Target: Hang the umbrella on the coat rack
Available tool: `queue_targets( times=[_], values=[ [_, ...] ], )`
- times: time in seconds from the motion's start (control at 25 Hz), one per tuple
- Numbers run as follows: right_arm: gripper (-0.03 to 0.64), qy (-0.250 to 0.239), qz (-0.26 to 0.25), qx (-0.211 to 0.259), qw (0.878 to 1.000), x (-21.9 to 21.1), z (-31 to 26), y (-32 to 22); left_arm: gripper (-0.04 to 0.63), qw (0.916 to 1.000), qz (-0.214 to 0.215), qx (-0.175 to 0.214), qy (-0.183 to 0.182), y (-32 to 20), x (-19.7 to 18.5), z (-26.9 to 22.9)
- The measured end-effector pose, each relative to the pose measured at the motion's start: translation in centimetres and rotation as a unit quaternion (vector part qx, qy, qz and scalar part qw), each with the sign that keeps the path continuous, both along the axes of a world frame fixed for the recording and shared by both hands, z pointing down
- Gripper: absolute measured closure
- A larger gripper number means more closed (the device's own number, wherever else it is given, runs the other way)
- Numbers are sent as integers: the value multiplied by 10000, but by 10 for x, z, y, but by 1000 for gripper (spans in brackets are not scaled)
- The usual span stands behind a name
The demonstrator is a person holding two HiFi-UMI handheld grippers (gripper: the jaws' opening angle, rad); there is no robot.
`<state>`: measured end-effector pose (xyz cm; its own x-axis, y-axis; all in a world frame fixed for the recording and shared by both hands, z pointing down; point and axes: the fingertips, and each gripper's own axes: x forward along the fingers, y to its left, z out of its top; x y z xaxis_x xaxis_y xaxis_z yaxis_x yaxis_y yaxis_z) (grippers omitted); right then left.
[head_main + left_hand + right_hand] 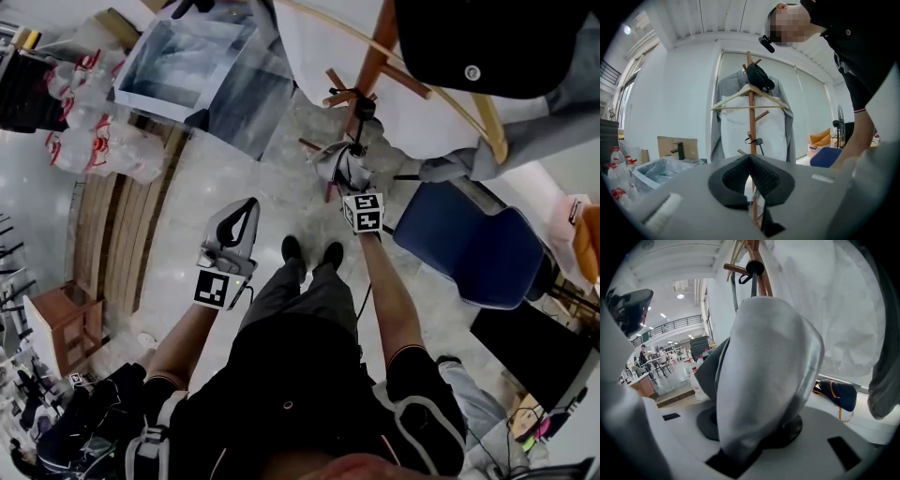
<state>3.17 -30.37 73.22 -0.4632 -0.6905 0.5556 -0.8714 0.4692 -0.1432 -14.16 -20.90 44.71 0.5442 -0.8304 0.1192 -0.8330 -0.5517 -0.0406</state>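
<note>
Subject of inspection: a compact folding umbrella, collapsed, with its pale grey canopy bunched into a rounded bundle of soft folds. At its upper end is a short black handle with a black wrist strap. The umbrella stands roughly upright, close against the pole of the wooden coat rack, with its handle level with a lower peg. The strap appears looped at that peg, but whether it bears any weight cannot be told. The right tongs are clamped on the lower part of the grey bundle, with a black pad pressing on either side and fabric filling the space between. In the head view the right forearm reaches forward to the rack, and the marker cube sits just behind the grip. The left tongs are held apart from the umbrella and well back from the rack. Their ribbed black pads meet at the tips with nothing between them, and the foot of the pole shows through the gap lower down. The rack's upper part carries a wooden hanger with a white garment under a grey coat, and a black cap near the top. A blue chair stands to the right of the rack on the pale floor. Clear plastic bottles with red caps are grouped at the far left.
</note>
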Motion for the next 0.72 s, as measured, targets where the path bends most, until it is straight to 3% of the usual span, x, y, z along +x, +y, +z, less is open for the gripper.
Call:
queue_targets(
  times=[0.36, 0.72],
  values=[
    [469, 166, 271, -15, 9995, 14, 17, -10, 595, 9997, 231, -81, -6, -1, 18, 12],
    [469, 417, 186, -195, 9988, 16, 52, 4, 595, 9993, 288, -185, -161, 3, 20, 23]
  ],
)
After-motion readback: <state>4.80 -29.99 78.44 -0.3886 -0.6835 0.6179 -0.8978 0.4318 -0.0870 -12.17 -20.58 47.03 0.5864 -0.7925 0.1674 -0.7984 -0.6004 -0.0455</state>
